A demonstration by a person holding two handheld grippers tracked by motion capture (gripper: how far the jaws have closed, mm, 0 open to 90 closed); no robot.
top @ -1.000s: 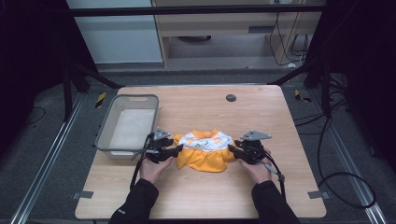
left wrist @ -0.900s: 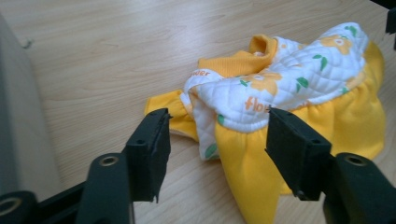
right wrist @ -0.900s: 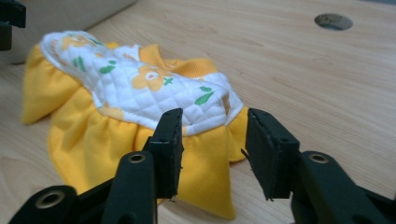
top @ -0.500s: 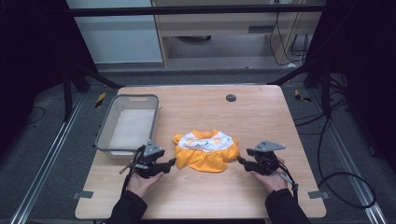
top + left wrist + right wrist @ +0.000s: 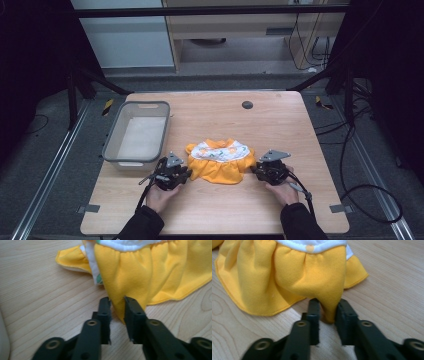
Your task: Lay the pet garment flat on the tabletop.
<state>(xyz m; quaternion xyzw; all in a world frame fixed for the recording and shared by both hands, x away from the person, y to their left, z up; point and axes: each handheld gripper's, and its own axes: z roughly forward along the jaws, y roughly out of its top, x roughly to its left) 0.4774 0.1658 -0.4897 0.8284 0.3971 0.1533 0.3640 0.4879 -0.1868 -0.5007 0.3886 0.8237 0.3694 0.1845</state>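
Two claws, ours, each pinch a bottom corner of the dress [image 5: 220, 161]: left claw [image 5: 117, 307] and right claw [image 5: 327, 310] both closed on yellow hem. It lies flat mid-table [image 5: 280, 120]. We judge folding, or moving it into the bin [image 5: 136, 135], is not yet done.

Table [image 5: 280, 125] brightly lit, surroundings dark; gripper views softly blurred up close.

table [image 5: 280, 125]: light wood, on dark frame | bin [image 5: 112, 150]: grey, empty, on table's left part | black round mark [image 5: 247, 104]: far edge | cables [image 5: 367, 190]: on floor, right | cabinet [image 5: 230, 30]: behind table
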